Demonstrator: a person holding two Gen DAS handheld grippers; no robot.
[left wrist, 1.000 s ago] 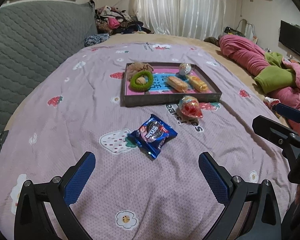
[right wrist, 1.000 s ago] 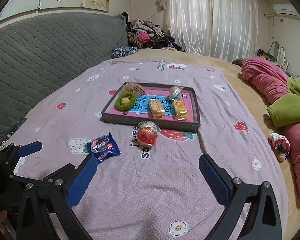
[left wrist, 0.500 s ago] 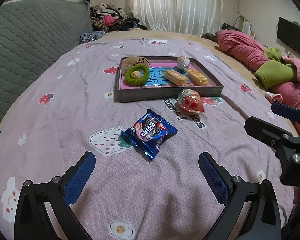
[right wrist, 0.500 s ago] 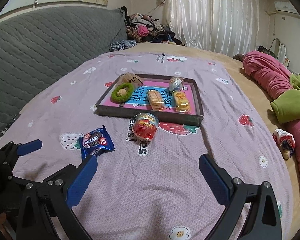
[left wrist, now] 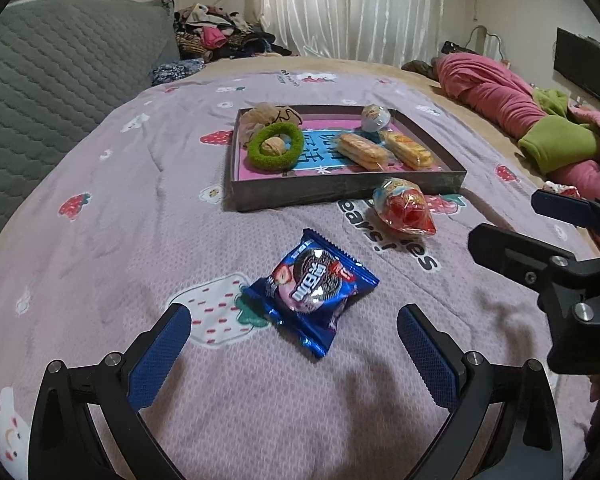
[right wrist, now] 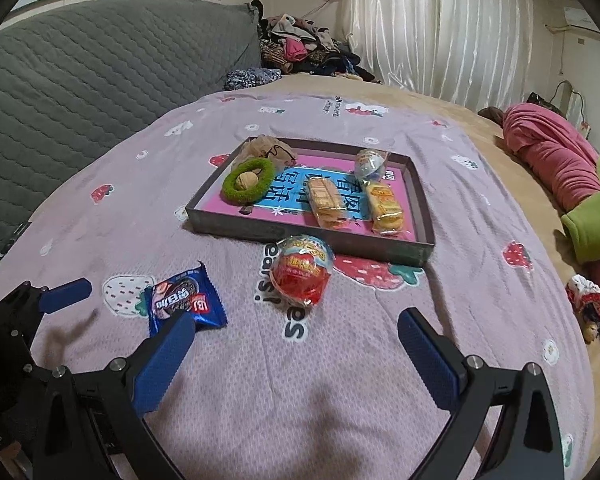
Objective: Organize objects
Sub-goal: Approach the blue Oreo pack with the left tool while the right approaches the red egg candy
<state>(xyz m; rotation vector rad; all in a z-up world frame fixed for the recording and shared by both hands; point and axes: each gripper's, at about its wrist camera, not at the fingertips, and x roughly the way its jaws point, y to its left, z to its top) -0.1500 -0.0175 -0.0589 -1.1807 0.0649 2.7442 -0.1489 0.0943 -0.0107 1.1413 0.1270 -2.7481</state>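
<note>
Clearly our left gripper (left wrist: 292,344) and right gripper (right wrist: 296,344) gape empty, so we'd pinch the light, crinkly, slippery cookie packet (left wrist: 314,286) across its puffed middle, near the bed's front edge.

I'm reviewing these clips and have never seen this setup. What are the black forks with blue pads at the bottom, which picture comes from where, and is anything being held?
There is no robot here. A person holds a two-finger gripper in each hand, and each gripper carries a fisheye camera that looks forward along its fingers. The black forks with blue pads are those fingers.

One picture is from the left gripper, the other from the right gripper. Each gripper also shows at the edge of the other's view.

Both are open and hold nothing. They hover over a pink strawberry-print bedspread. On it lie a blue cookie packet, straight ahead of the left gripper, and a red wrapped sweet, ahead of the right one. Behind them is a shallow tray holding a green ring, two wrapped cakes and other small items.
</note>
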